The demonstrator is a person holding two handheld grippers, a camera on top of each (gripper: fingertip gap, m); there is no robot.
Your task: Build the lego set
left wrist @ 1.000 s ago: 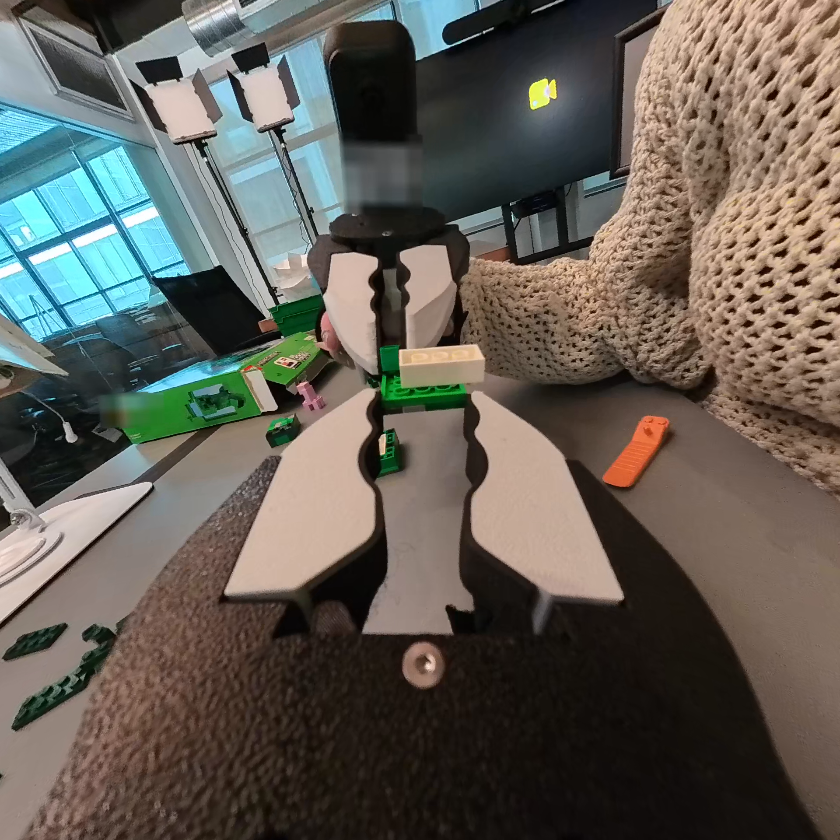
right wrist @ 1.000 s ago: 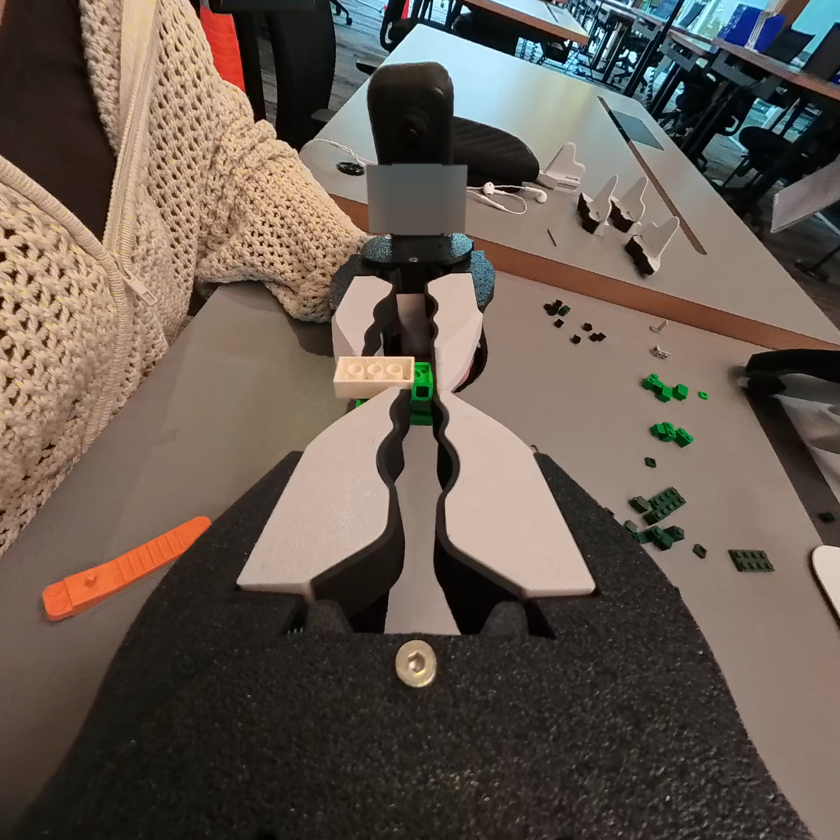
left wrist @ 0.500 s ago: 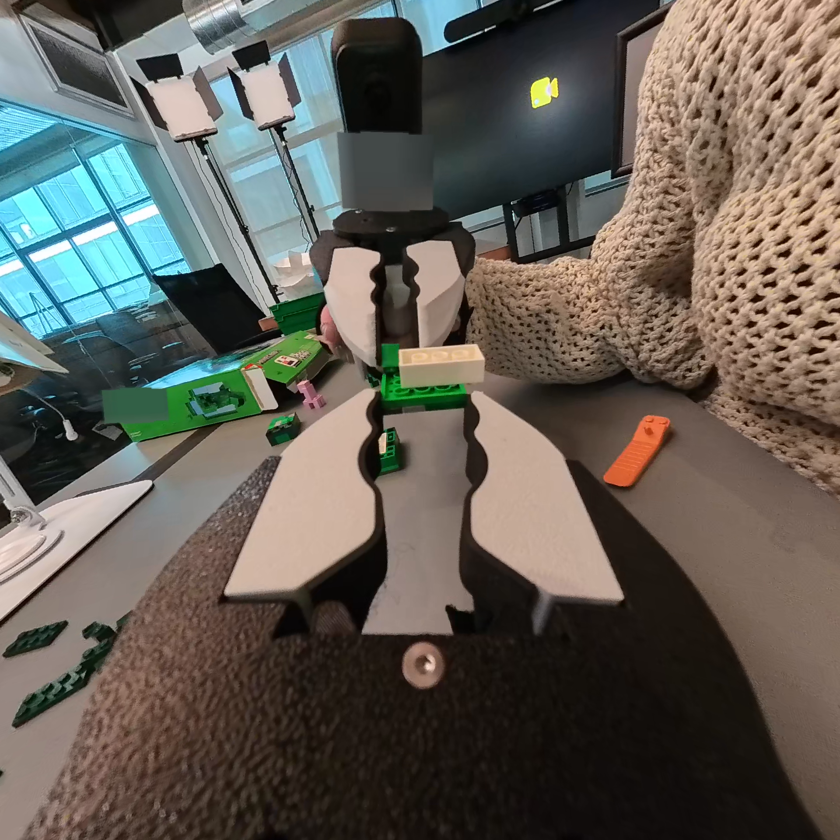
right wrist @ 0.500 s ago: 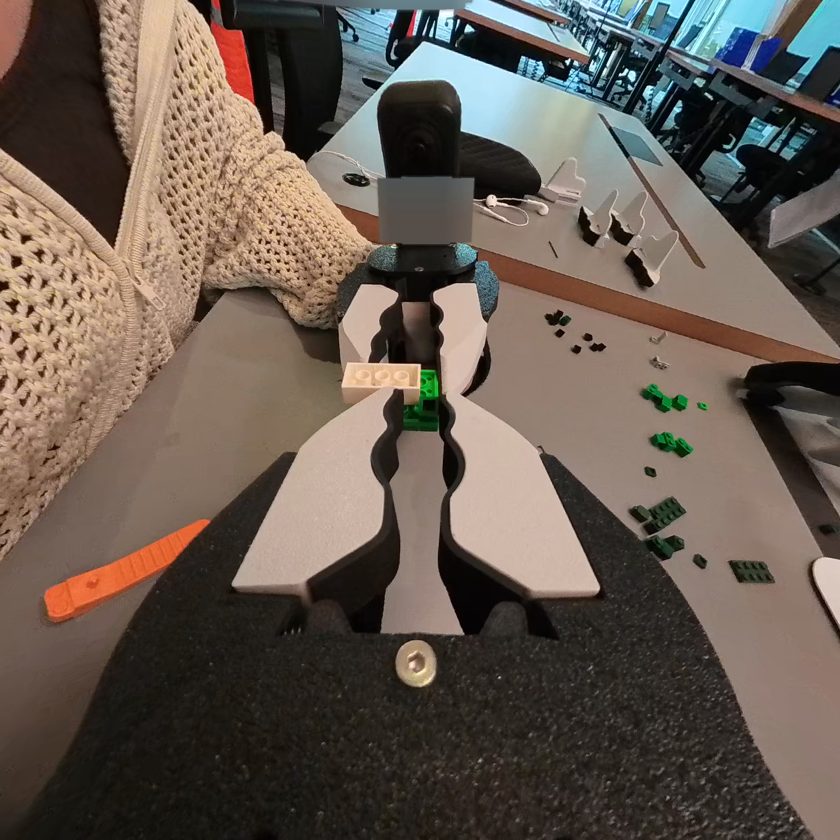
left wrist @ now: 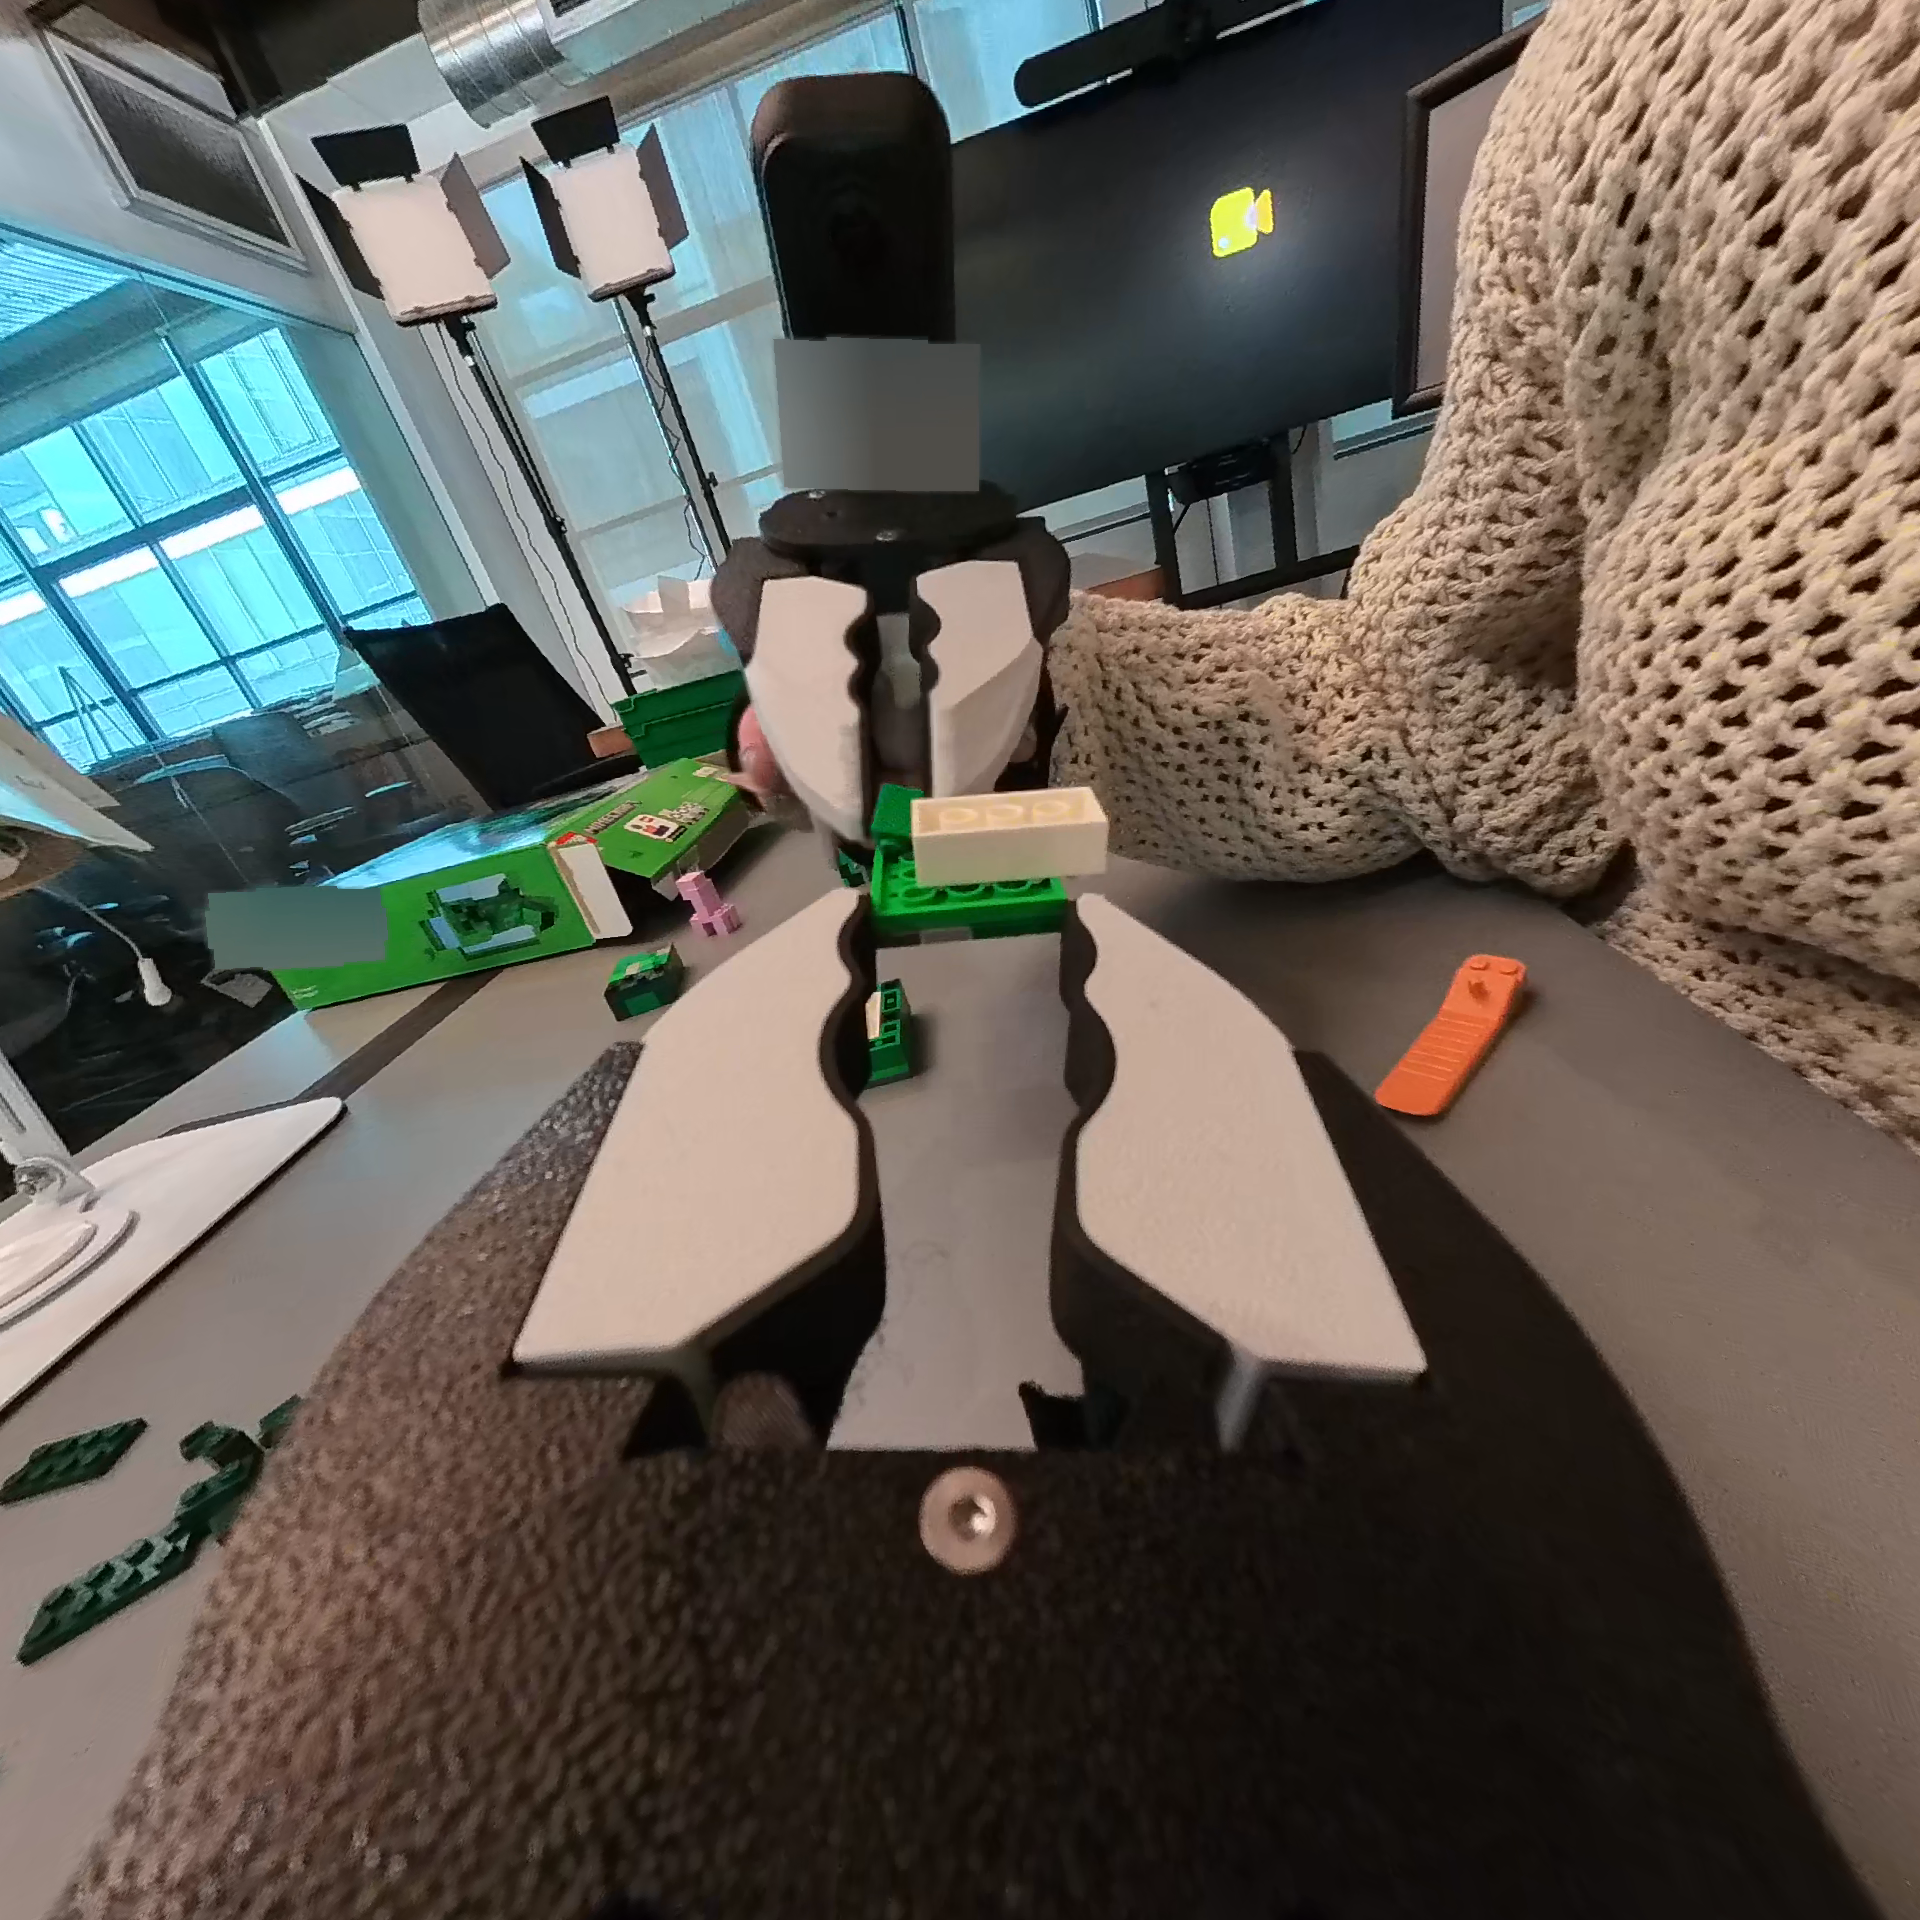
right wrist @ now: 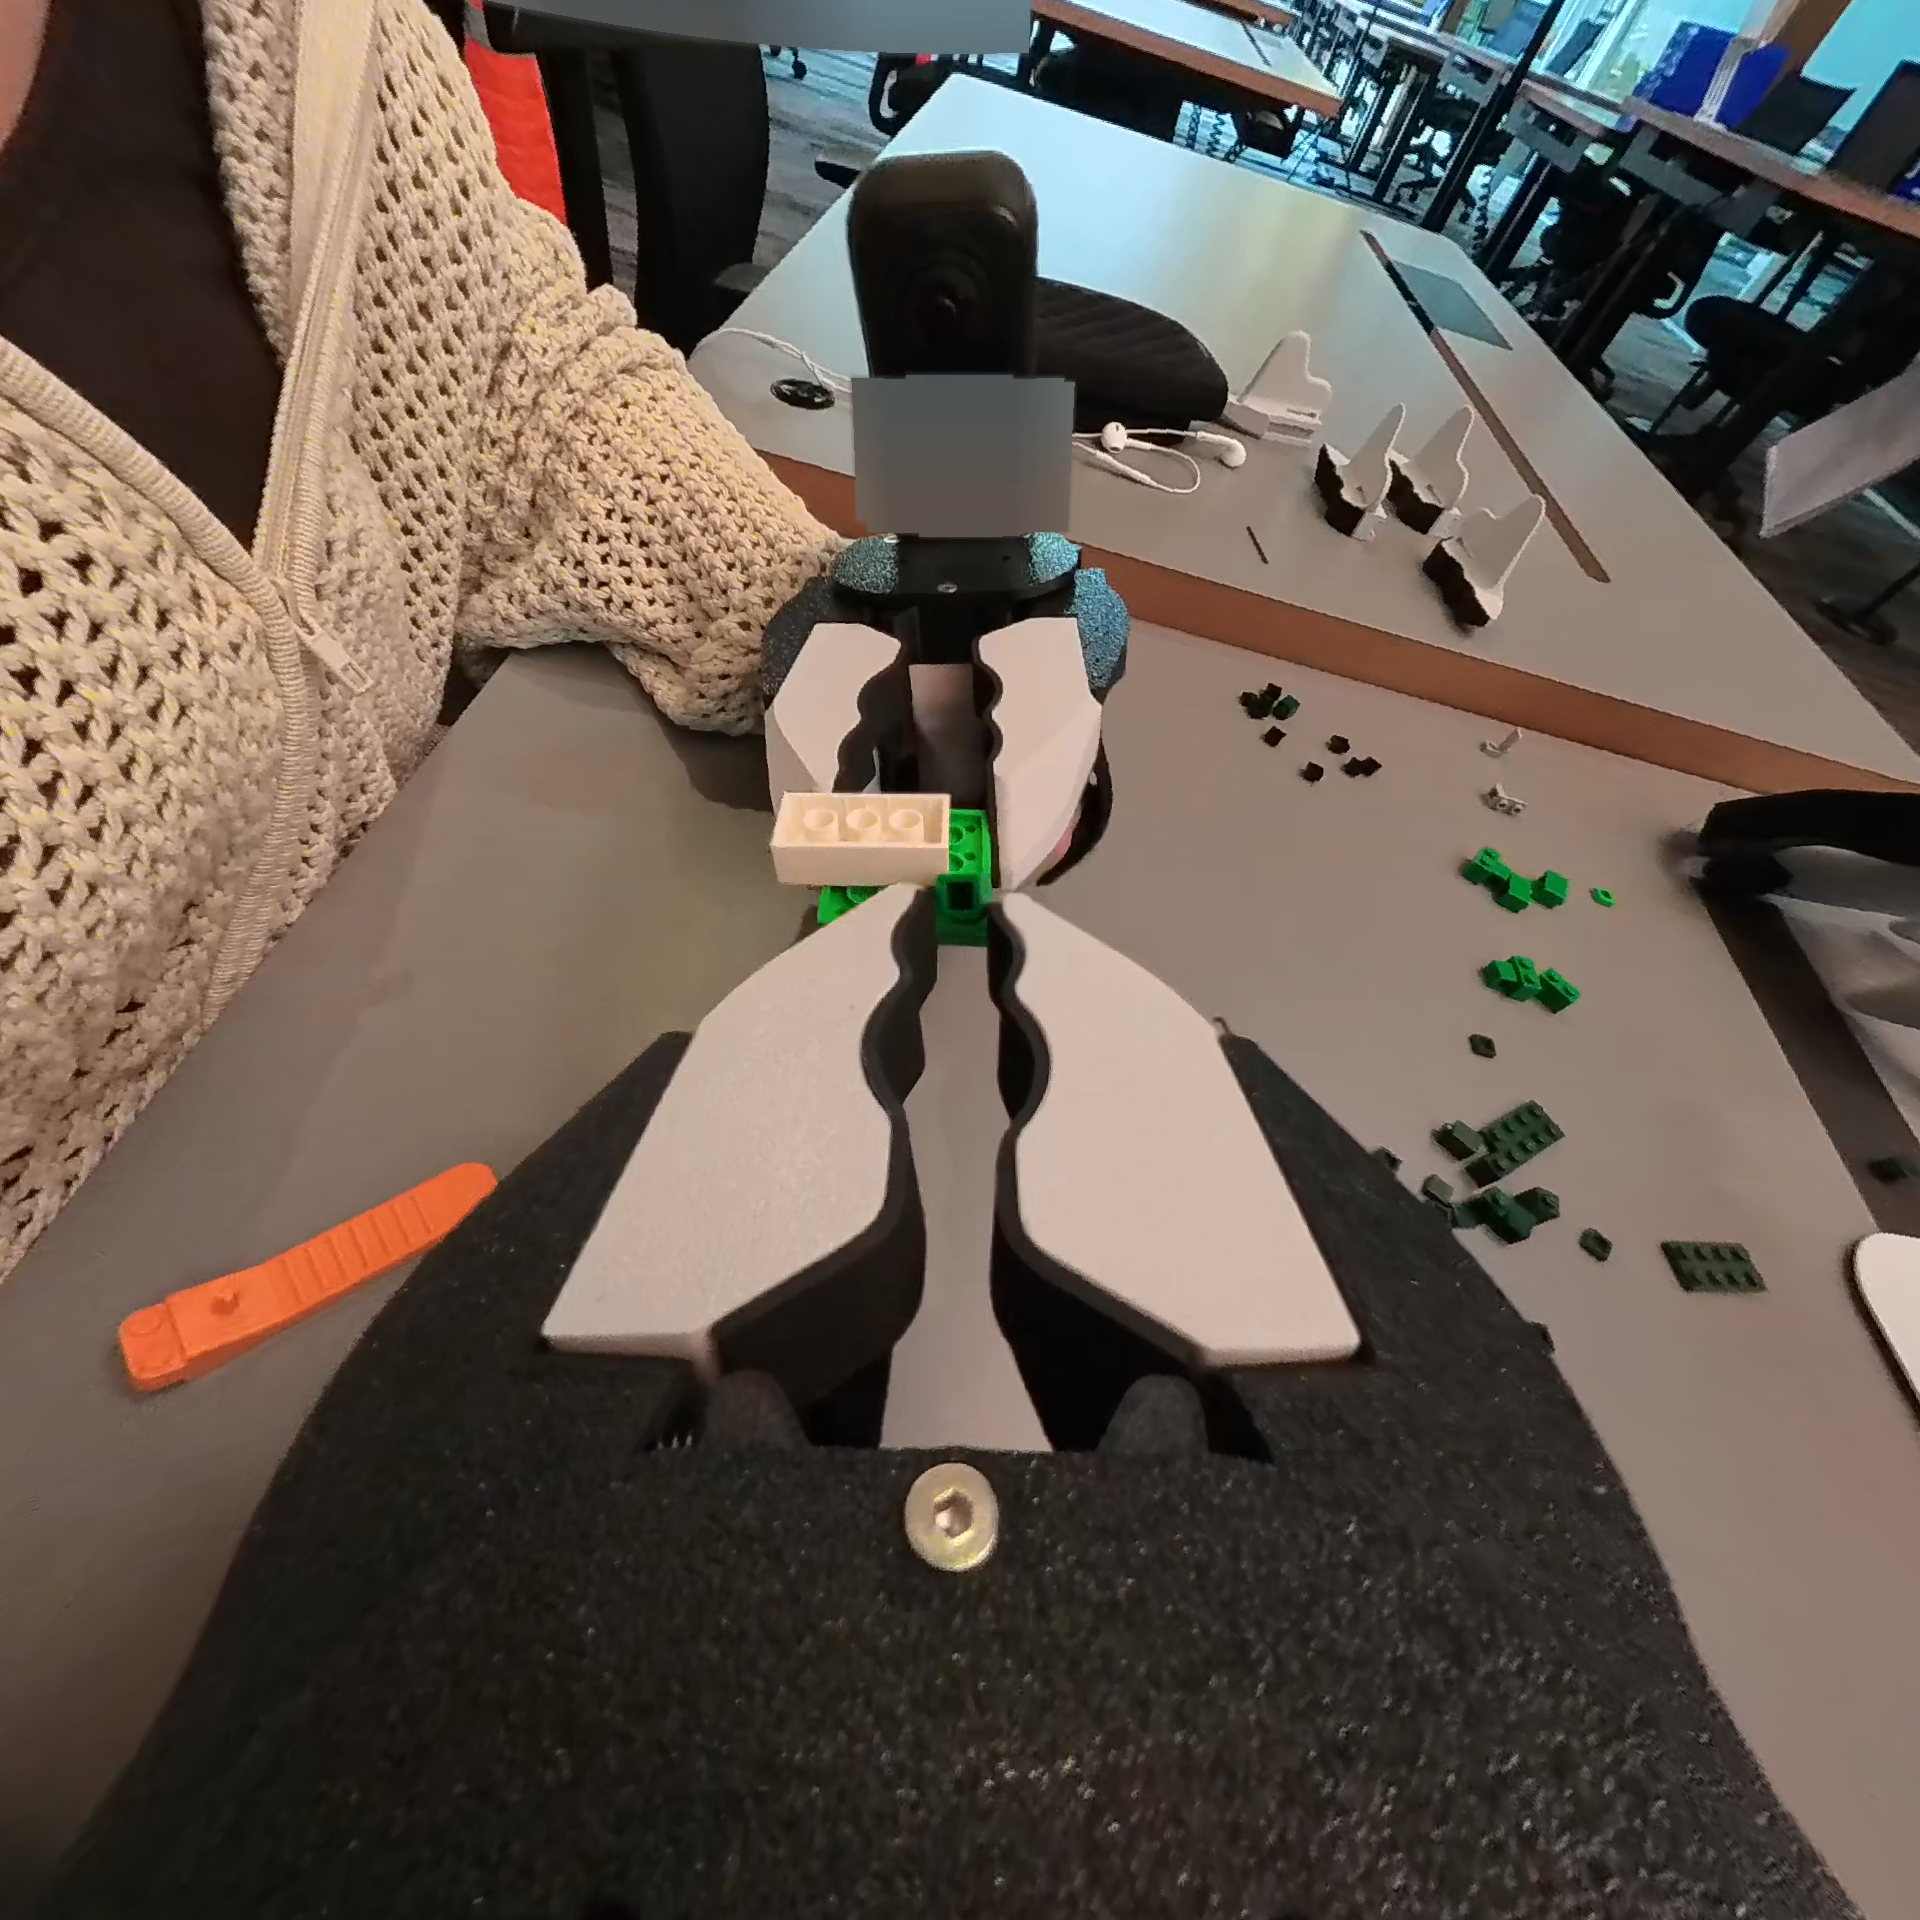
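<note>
The white brick (left wrist: 1006, 847) sits on top of the small bright green build (left wrist: 966, 902), overhanging it toward you, and both are held up off the bench (left wrist: 1558, 1195) between your two grippers, so the set is only a few pieces along. Your left gripper (left wrist: 966, 925) has its fingers spread around the green base, apparently holding it by its sides; your right gripper (right wrist: 958, 914) has its fingers close together, pinching the green piece at the build's end. I can't tell whether the white brick is fully pressed down. Most of the work is left: loose green pieces (right wrist: 1517, 883) and dark green plates (right wrist: 1496, 1143) lie scattered on the bench to your left, another small green block (left wrist: 888, 1034) lies under the build, and the orange brick separator (left wrist: 1455, 1039) lies near your edge.
</note>
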